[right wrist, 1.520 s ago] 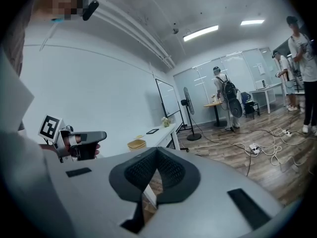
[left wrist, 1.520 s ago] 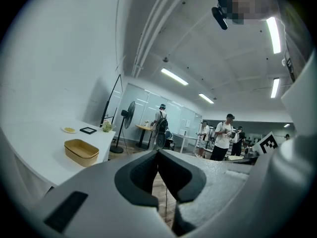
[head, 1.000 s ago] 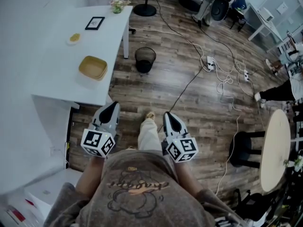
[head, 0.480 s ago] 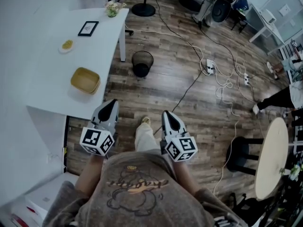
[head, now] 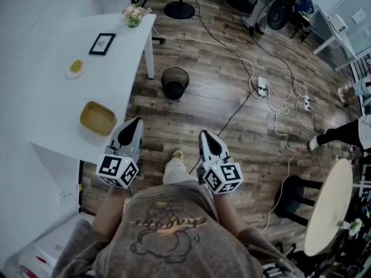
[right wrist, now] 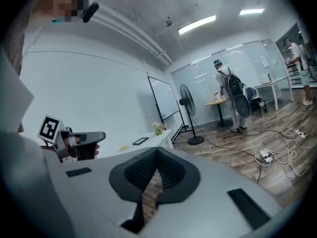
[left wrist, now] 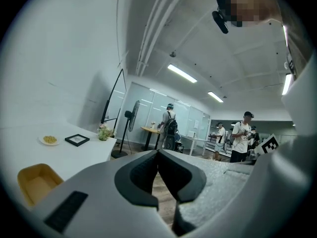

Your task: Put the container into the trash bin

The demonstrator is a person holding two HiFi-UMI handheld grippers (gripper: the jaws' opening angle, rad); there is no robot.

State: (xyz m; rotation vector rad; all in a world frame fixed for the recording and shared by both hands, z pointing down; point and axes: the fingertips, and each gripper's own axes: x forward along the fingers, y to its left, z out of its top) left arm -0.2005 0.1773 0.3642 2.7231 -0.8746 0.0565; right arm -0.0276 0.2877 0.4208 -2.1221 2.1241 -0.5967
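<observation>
The yellow container (head: 97,118) sits open and upright near the front edge of the white table (head: 64,106), just left of my left gripper (head: 135,123). It also shows at the lower left of the left gripper view as the container (left wrist: 37,182). The black mesh trash bin (head: 174,83) stands on the wood floor beside the table leg, ahead of both grippers. My left gripper (left wrist: 158,152) is shut with nothing in it. My right gripper (head: 205,136) is held level over the floor, and its jaws (right wrist: 157,150) are shut and hold nothing.
On the table lie a small plate of yellow food (head: 75,68), a black picture frame (head: 101,43) and a flower vase (head: 133,15). Cables and a power strip (head: 262,86) cross the floor to the right. A round table (head: 327,207) and a stool (head: 293,193) stand at the right; people stand far off.
I have walked forward: the table, container and bin have drawn nearer, and the container is now beside my left gripper. Both grippers stay shut and level.
</observation>
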